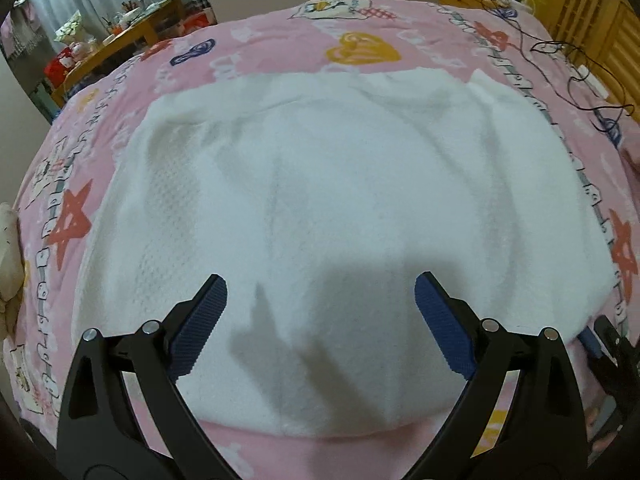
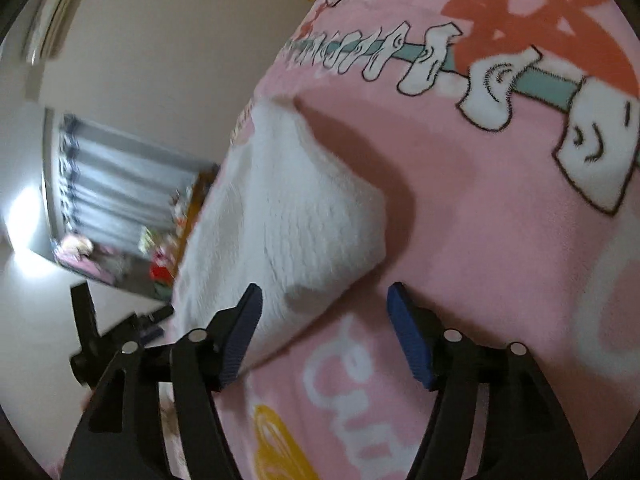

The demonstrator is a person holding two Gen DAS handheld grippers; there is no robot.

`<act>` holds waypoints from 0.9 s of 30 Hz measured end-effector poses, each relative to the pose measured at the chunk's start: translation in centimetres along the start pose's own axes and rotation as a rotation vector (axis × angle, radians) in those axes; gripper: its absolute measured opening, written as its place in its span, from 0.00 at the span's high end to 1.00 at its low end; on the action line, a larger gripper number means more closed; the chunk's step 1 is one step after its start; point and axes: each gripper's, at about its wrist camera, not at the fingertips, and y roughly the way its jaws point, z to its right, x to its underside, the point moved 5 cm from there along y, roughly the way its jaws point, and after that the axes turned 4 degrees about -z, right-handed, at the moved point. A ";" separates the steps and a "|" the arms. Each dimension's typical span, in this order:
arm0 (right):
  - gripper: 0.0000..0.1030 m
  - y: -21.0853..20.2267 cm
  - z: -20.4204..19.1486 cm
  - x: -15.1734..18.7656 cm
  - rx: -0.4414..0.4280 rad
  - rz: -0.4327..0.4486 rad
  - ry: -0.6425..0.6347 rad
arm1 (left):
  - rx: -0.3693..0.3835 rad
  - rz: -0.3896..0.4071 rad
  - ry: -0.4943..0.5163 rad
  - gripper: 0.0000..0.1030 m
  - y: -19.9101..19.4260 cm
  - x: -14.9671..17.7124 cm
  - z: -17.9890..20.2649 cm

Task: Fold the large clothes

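A large white textured garment (image 1: 320, 200) lies spread flat on a pink patterned bedspread (image 1: 360, 52). My left gripper (image 1: 320, 292) is open and empty, hovering above the garment's near part, its shadow on the cloth. My right gripper (image 2: 324, 300) is open and empty, tilted sideways, close to a corner of the white garment (image 2: 288, 216) on the bedspread (image 2: 480, 240); its left pad (image 2: 240, 336) is beside the cloth edge. The right gripper also shows at the right edge of the left wrist view (image 1: 600, 344).
Black cables (image 1: 560, 48) and a white power strip (image 1: 592, 80) lie on the bed's far right by a wooden headboard (image 1: 600, 12). A cluttered wooden table (image 1: 120, 32) and grey curtains stand far left. A soft toy (image 1: 8, 248) sits at the left edge.
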 end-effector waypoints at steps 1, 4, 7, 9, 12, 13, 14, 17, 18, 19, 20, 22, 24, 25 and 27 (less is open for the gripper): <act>0.26 -0.1 0.1 -0.2 -0.021 0.017 0.024 | 0.002 -0.003 0.002 0.10 0.1 -0.2 0.2; 0.19 0.2 -0.4 -0.9 -0.033 0.038 0.073 | -0.007 -0.005 0.002 0.10 0.8 -0.8 0.5; 0.16 0.9 -1.2 -1.8 -0.079 0.034 0.131 | 0.015 -0.017 -0.003 0.13 1.6 -1.1 0.8; 0.14 1.8 -1.1 -2.3 -0.090 0.022 0.172 | 0.042 -0.043 -0.019 0.45 2.5 -1.0 1.0; 0.11 3.3 -0.9 -2.8 -0.055 0.006 0.142 | 0.098 -0.050 -0.032 0.72 2.7 -0.9 1.4; 0.07 3.6 -1.1 -2.8 -0.050 0.014 0.127 | 0.098 -0.039 -0.022 0.86 2.5 -1.0 1.6; 0.07 3.8 -1.5 -2.7 -0.041 0.021 0.110 | 0.104 -0.026 -0.005 0.95 2.0 -0.9 2.0; 0.08 4.1 -2.2 -2.2 0.005 0.038 0.060 | 0.094 0.021 0.028 0.98 0.4 -0.6 2.3; 0.09 4.0 -2.4 -2.1 0.013 0.044 0.052 | 0.094 0.030 0.037 0.98 0.0 -0.6 2.3; 0.10 4.0 -2.5 -2.0 0.012 0.046 0.049 | 0.087 0.046 0.050 0.98 -0.5 -0.4 2.3; 0.13 3.8 -2.7 -1.9 0.008 0.046 0.047 | 0.087 0.058 0.057 0.98 -1.0 -0.4 2.2; 0.15 3.3 -2.8 -2.0 -0.017 0.049 0.053 | 0.091 0.069 0.052 0.98 -1.6 -0.3 1.9; 0.15 3.2 -2.6 -2.1 -0.027 0.052 0.052 | 0.100 0.062 0.037 0.98 -1.4 -0.4 1.4; 0.15 3.4 -2.4 -2.2 -0.028 0.052 0.054 | 0.110 0.047 0.028 0.98 -0.9 -0.4 1.2; 0.15 4.1 -1.4 -2.4 -0.015 0.049 0.076 | 0.139 -0.012 -0.004 0.98 0.9 -0.4 0.8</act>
